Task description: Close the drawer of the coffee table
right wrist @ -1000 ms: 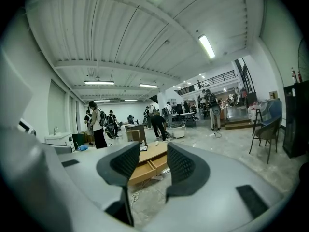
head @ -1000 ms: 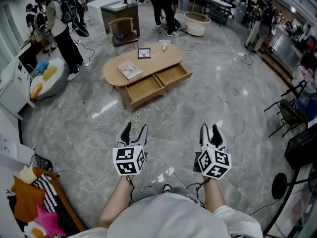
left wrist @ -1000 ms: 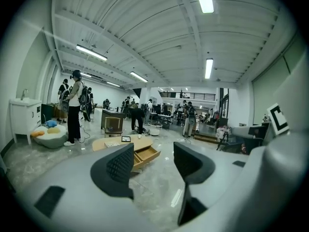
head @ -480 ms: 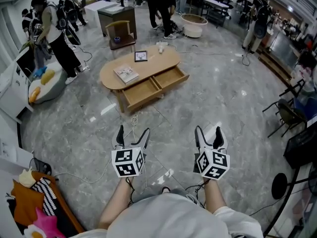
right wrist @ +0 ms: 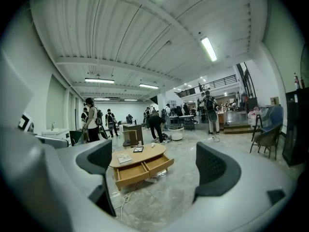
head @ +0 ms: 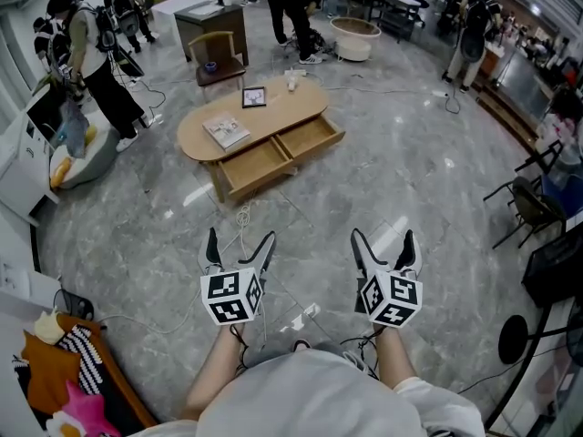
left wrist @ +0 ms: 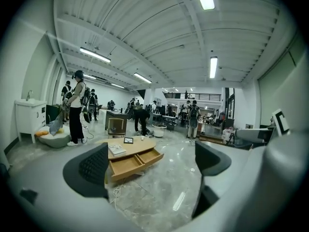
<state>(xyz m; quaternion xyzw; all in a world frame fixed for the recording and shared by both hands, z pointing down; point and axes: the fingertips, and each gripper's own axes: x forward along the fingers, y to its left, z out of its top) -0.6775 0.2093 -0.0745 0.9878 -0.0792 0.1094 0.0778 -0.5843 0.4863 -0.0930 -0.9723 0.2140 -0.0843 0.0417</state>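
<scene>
Head view: left hand-held gripper (head: 240, 240) and right hand-held gripper (head: 383, 238) both spread, jaws just been opening, nothing between them. Coffee table (head: 290, 109) well ahead of both, its two drawers (head: 257, 164) pulled out.

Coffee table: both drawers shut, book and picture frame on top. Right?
Not quite: both drawers stand pulled open, not shut, which is plain in the head view. The book and picture frame do lie on top of the coffee table.
</scene>
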